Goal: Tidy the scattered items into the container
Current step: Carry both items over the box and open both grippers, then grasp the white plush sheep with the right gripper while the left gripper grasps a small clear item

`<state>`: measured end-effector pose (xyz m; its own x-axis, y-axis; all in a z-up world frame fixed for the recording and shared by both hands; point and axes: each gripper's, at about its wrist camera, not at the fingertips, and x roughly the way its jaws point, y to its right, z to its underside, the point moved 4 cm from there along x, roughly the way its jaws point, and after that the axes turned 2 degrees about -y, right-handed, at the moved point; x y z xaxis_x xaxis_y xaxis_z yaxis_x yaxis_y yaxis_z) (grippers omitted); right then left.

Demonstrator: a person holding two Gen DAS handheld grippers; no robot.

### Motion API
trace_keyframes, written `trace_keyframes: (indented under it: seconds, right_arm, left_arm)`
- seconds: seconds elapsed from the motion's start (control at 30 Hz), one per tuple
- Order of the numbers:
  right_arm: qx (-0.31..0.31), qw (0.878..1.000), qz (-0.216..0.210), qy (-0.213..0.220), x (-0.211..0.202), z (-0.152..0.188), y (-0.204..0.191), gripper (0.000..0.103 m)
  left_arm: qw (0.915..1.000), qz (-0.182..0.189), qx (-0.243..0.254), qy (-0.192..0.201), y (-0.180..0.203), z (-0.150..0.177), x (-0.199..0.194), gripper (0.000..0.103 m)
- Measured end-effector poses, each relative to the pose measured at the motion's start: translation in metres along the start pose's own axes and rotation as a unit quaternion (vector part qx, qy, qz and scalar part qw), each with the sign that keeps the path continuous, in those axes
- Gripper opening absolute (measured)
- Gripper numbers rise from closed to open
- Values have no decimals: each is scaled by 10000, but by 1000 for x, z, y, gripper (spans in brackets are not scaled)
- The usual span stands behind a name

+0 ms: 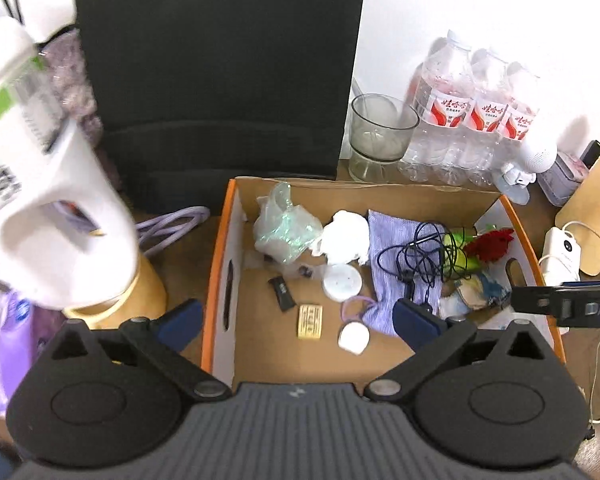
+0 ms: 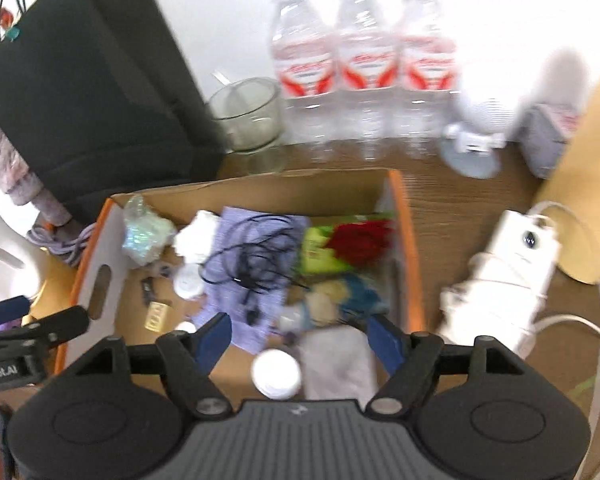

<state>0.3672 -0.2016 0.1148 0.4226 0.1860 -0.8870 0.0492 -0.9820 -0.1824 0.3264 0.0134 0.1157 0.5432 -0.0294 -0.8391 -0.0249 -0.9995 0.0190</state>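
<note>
An open cardboard box (image 1: pixel 220 264) with orange rims holds several items: a crumpled plastic bag (image 1: pixel 284 224), white tissue (image 1: pixel 346 236), a lilac cloth (image 1: pixel 400 248) with a black cable (image 1: pixel 420 256), a red flower (image 1: pixel 490 246), a white round disc (image 1: pixel 342 282), a yellow card (image 1: pixel 310 321). My left gripper (image 1: pixel 300 316) is open and empty above the box's near side. My right gripper (image 2: pixel 300 338) is open above the box (image 2: pixel 88 264); a white jar lid (image 2: pixel 277 372) and a grey cloth (image 2: pixel 336 360) lie between its fingers.
A white detergent jug (image 1: pixel 48 208) stands left of the box, beside a purple cable (image 1: pixel 172 224). Behind it are a black bag (image 1: pixel 220 72), a glass cup (image 1: pixel 380 136), three water bottles (image 1: pixel 472 112). A white charger with cords (image 2: pixel 508 272) lies to the right.
</note>
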Motion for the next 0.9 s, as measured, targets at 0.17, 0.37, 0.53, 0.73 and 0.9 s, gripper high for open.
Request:
trace_keyframes:
  seconds: [0.17, 0.37, 0.53, 0.73, 0.9]
  right_arm:
    - [-1, 9998, 111, 168, -36, 23, 12, 80]
    - [-169, 9993, 77, 321, -63, 53, 4, 81]
    - [-347, 9974, -152, 606, -85, 84, -4, 83]
    - [-457, 9883, -645, 1306, -99, 152, 6, 86]
    - [-455, 9765, -98, 2103, -87, 231, 33, 86]
  left_arm:
    - [9999, -24, 25, 136, 10, 19, -27, 103]
    - [9990, -37, 177, 400, 23, 39, -59, 103]
    - [9970, -112, 82, 766, 24, 69, -79, 103]
    - [9893, -168, 263, 1422, 27, 138, -91, 103]
    - [9848, 319, 528, 1622, 35, 204, -71, 103]
